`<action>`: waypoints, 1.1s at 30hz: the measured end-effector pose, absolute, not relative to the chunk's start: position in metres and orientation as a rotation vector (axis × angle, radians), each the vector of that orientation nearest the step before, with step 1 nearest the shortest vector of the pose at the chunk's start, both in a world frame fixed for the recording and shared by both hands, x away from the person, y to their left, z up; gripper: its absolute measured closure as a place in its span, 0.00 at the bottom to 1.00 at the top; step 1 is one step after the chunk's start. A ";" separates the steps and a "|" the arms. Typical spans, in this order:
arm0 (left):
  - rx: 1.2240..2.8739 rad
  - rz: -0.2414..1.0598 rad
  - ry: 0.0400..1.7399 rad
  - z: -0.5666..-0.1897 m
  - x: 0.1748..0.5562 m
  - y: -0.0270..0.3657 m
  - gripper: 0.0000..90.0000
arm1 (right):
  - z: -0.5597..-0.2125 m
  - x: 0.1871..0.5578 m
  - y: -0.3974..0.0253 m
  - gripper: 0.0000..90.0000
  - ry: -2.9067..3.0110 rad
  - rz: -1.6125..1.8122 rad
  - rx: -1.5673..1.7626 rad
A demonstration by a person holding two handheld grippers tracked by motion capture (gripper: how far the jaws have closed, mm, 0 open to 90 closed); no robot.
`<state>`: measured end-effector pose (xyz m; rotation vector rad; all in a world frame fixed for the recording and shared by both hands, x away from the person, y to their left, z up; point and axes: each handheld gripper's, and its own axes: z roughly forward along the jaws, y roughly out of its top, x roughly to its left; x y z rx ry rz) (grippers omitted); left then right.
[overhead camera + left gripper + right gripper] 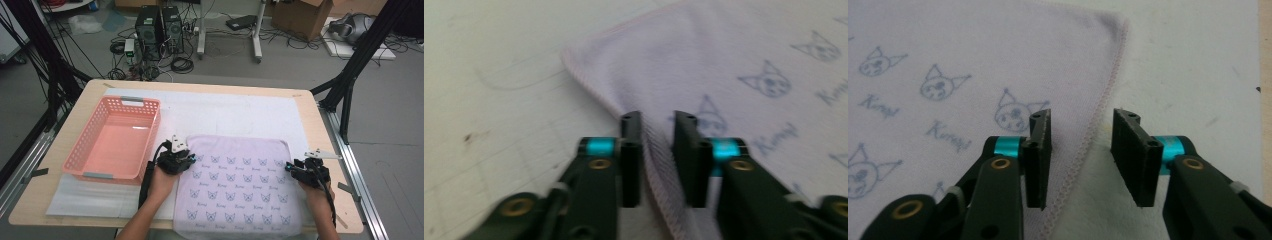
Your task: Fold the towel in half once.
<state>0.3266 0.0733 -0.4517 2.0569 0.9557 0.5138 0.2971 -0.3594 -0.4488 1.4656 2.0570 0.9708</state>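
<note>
Towel [237,180] edges sit between both gaping hand-held grippers — pink basket [116,137] just left.

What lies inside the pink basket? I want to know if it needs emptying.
The pink basket holds nothing on its visible floor; the strip just behind its near wall is hidden.
</note>
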 end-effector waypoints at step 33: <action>1.727 0.351 1.215 -0.411 0.365 0.089 0.96 | -0.424 0.323 -0.379 0.99 1.967 1.145 1.535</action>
